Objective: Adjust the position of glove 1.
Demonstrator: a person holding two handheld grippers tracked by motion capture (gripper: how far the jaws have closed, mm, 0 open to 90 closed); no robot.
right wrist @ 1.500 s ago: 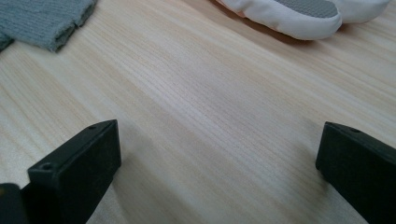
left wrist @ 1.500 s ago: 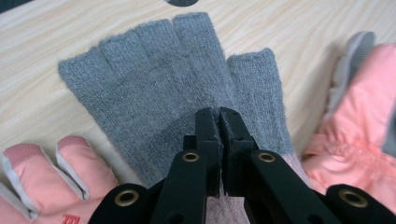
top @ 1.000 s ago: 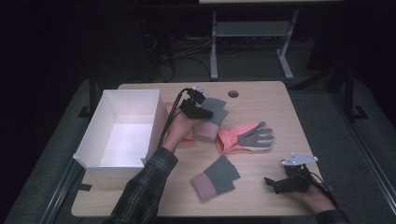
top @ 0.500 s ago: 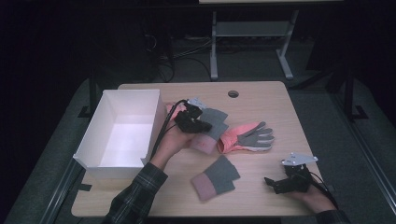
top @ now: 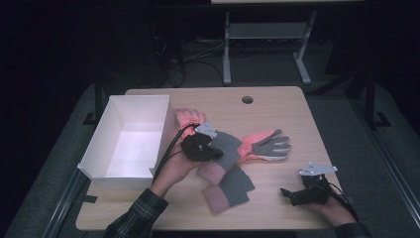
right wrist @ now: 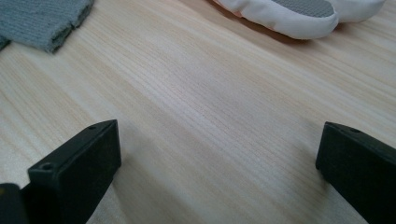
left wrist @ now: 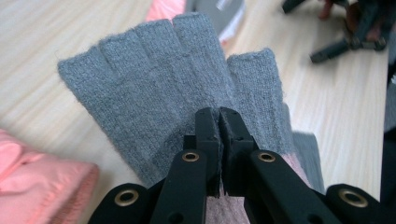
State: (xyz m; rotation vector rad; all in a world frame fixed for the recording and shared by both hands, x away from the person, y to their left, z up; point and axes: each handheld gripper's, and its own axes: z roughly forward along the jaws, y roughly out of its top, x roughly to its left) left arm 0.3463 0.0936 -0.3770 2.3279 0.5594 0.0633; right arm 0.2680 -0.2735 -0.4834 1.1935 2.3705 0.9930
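My left gripper point(top: 214, 150) point(left wrist: 219, 115) is shut on a grey knit fingerless glove with a pink cuff point(top: 229, 147) point(left wrist: 177, 79), pinching it near the palm just above the table's middle. A second grey and pink fingerless glove point(top: 231, 189) lies nearer the front edge. An orange work glove with a grey palm point(top: 265, 144) lies to the right, and its pale fingertip point(right wrist: 289, 16) shows in the right gripper view. A pink glove point(top: 190, 117) point(left wrist: 37, 182) lies beside the box. My right gripper point(top: 286, 193) point(right wrist: 219, 154) rests open at the front right, with bare wood between its jaws.
A white open box point(top: 110, 148) stands at the table's left side, its inside bare. A round cable hole point(top: 247, 99) sits near the far edge of the wooden table point(top: 317, 129). Metal frame legs point(top: 227, 54) stand on the floor behind.
My left gripper has drawn back from the far middle toward the person, bringing the grey fingerless glove with it. The right gripper has stayed put.
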